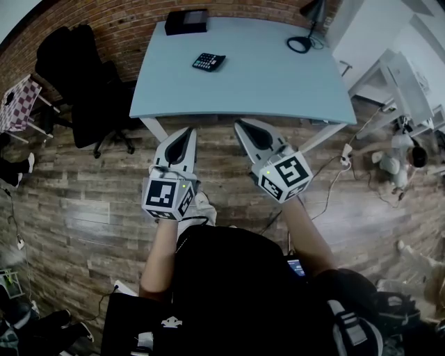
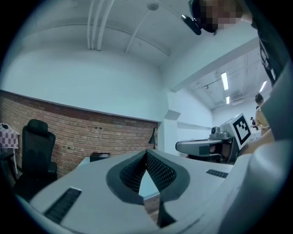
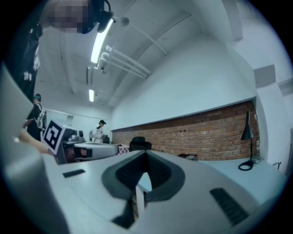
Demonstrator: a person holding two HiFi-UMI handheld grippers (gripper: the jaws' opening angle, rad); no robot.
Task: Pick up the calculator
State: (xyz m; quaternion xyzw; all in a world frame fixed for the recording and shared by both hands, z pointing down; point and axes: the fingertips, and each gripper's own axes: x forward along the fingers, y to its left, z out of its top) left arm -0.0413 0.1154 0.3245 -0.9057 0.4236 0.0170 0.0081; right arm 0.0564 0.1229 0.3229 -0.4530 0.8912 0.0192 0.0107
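A dark calculator [image 1: 208, 62] lies flat on the pale blue table [image 1: 278, 83], towards its far left part. Both grippers hover side by side over the wooden floor, just short of the table's near edge and well back from the calculator. My left gripper [image 1: 190, 131] [image 2: 146, 153] points level at the table, its jaws closed to a point with nothing in them. My right gripper [image 1: 238, 124] [image 3: 146, 154] is likewise shut and empty. In both gripper views the jaws hide the calculator.
A black box [image 1: 186, 21] sits at the table's far left edge and a black desk lamp [image 1: 306, 28] at its far right. A black office chair [image 1: 90, 83] stands left of the table. A white desk [image 1: 396, 76] and a crouching person [image 1: 400, 156] are on the right.
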